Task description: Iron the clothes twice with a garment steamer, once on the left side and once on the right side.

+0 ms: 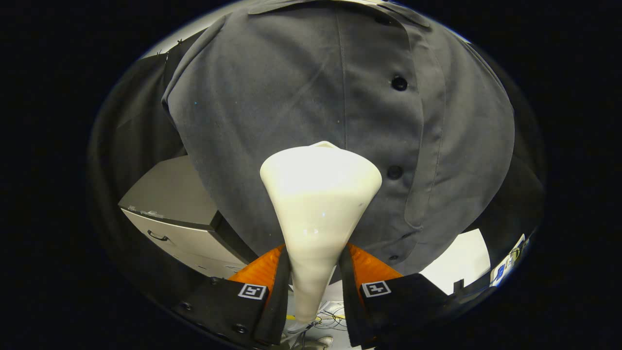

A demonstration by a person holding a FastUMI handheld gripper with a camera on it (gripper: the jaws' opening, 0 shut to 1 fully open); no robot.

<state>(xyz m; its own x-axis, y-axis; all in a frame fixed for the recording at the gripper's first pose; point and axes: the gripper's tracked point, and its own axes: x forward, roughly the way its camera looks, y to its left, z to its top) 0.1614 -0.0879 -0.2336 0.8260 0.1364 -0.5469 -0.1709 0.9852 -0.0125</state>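
A white garment steamer [318, 204] stands up between my fingers, its narrow handle clamped by both of them and its wide head flaring out ahead. My gripper [313, 272] is shut on that handle. Right beyond the head hangs a dark grey button-up shirt [291, 97]. The steamer head faces the shirt's front panel just left of the button placket [396, 126], low on the garment. Whether the head touches the cloth I cannot tell.
A grey cabinet [170, 214] with a drawer handle stands below and left of the shirt. A white surface [459, 262] lies below the shirt's right hem. Cables [330, 318] trail on the floor under the fingers.
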